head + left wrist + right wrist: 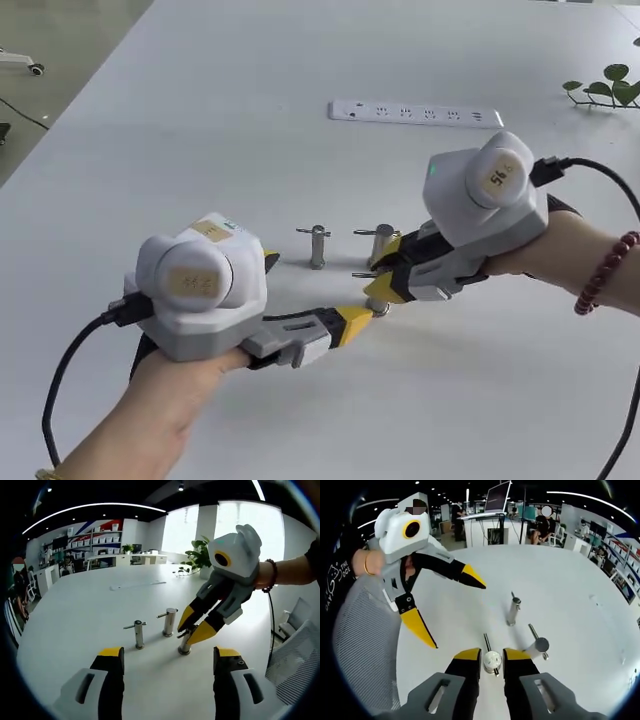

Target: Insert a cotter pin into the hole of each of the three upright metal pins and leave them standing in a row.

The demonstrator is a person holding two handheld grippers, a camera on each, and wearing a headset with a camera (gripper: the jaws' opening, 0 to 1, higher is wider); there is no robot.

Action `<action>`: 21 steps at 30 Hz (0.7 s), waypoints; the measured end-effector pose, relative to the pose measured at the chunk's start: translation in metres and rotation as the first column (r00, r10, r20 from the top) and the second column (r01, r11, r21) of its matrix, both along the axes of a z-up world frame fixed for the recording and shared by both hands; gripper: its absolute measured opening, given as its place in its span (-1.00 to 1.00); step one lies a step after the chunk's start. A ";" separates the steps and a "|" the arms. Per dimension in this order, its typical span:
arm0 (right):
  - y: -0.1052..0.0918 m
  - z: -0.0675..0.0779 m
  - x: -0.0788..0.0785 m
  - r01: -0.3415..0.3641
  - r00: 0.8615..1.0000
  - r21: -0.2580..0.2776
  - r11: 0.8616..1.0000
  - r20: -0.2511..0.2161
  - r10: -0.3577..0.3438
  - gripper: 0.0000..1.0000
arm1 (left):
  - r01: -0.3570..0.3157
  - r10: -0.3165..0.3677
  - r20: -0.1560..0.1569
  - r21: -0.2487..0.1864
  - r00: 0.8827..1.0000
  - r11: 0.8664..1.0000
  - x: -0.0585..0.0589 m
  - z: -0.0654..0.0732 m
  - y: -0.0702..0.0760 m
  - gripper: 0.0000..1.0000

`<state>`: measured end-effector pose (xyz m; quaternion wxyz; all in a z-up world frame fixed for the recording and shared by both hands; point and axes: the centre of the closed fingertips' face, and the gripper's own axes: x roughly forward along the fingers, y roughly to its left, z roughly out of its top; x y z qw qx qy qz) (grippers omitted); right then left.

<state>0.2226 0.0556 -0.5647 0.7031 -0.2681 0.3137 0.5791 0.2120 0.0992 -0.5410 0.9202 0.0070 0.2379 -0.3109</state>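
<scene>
Three upright metal pins stand close together on the white table [200, 130], each with a cotter pin through its top. The far-left pin [317, 246] [138, 635] and the far-right pin [382, 240] [170, 622] stand free. My right gripper [376, 272] [492, 659] is shut on the head of the nearest pin [379, 308] [491, 661] [185, 644], whose cotter pin [487, 642] sticks out past the jaws. My left gripper [315, 290] [169, 656] is wide open just short of that pin, holding nothing. In the right gripper view, the left gripper [456, 615] has its jaws spread.
A white power strip [415, 113] [137, 585] lies farther back on the table. A green plant [605, 90] sits at the far right edge. Cables trail from both grippers. Desks, shelves and people are in the room beyond.
</scene>
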 end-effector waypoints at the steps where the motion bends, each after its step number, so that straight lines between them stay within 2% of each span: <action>1: 0.000 -0.001 0.000 -0.003 1.000 -0.005 1.000 0.003 0.003 -0.77 | -0.001 0.001 0.004 -0.009 1.000 1.000 0.000 0.001 0.000 0.48; 10: -0.002 -0.002 0.001 -0.009 1.000 -0.007 1.000 0.017 0.009 -0.82 | -0.026 0.030 0.059 -0.065 0.998 0.998 0.004 0.015 0.004 0.63; 16: -0.002 -0.002 0.001 -0.006 1.000 -0.002 1.000 0.002 0.006 -0.82 | -0.035 0.038 0.067 -0.044 0.997 0.998 0.005 0.013 0.007 0.75; 18: -0.002 -0.001 0.001 -0.006 1.000 0.003 1.000 0.001 0.006 -0.82 | -0.034 0.037 0.064 -0.043 0.997 0.999 0.005 0.012 0.007 0.82; 21: -0.003 -0.001 0.000 -0.002 1.000 0.020 1.000 -0.012 0.002 -0.83 | -0.033 0.037 0.079 -0.055 0.996 0.998 0.007 0.015 0.006 0.89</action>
